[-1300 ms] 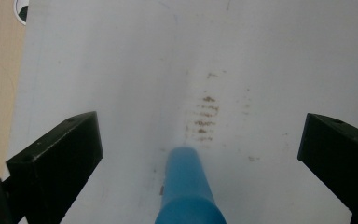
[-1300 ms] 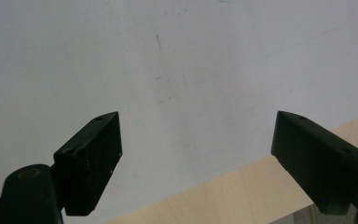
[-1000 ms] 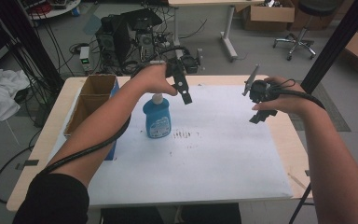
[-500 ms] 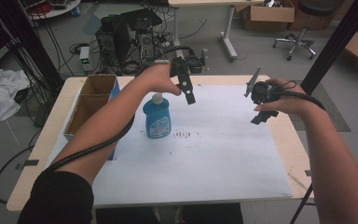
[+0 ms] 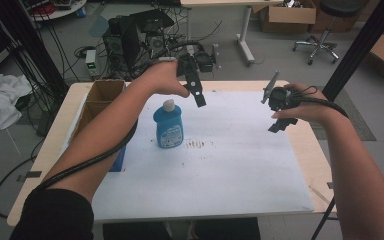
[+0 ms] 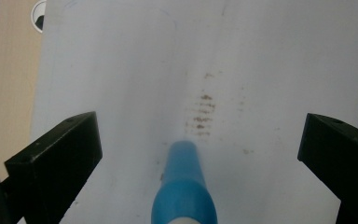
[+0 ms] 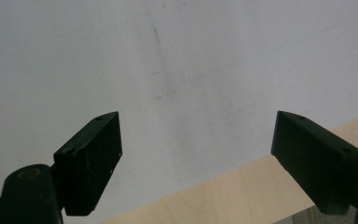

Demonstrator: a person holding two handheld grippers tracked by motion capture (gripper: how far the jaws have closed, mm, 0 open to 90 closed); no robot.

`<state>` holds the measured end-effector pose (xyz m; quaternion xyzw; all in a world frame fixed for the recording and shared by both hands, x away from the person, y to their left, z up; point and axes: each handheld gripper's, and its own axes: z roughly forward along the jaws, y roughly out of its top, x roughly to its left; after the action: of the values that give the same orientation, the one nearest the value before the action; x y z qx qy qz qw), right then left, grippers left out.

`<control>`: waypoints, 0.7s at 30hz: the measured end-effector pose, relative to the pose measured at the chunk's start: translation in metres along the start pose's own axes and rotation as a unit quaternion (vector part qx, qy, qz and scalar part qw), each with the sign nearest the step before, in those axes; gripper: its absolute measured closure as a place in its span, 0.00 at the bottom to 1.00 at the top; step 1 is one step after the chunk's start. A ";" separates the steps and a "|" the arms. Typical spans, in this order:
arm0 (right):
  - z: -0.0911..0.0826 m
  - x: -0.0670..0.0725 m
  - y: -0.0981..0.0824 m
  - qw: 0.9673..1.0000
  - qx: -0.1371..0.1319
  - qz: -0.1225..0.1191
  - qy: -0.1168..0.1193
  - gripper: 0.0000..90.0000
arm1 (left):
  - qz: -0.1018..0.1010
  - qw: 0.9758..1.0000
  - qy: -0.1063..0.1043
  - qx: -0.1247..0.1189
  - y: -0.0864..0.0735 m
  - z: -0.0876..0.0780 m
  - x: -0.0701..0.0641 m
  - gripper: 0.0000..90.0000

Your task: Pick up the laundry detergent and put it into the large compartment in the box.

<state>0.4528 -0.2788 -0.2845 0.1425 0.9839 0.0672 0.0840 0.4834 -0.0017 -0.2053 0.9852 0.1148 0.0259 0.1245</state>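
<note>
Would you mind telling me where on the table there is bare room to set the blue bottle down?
The white sheet is bare from the brown smudges to its near edge, and rightward below the right hand-held gripper. It is crowded at the left: the blue bottle stands there by the cardboard box, under the left hand-held gripper.

The blue bottle point(image 6: 184, 186) is cut off at the bottom edge, its label probably unreadable.

bottle point(image 5: 168, 127): blue, white cap | sheet point(image 5: 230, 165): white, brown smudges
</note>
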 end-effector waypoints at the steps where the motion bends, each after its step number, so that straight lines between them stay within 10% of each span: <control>1: -0.001 0.000 0.001 1.000 -0.001 -0.001 0.000 0.18 | -0.006 1.000 0.001 -0.002 -0.004 -0.004 -0.001 0.00; 21: 0.004 0.008 0.024 1.000 0.001 -0.024 0.003 0.18 | -0.045 0.999 0.012 0.005 -0.054 -0.023 -0.005 0.00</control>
<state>0.4520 -0.2531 -0.2859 0.1187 0.9874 0.0649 0.0821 0.4653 0.0533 -0.1966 0.9793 0.1607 0.0314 0.1192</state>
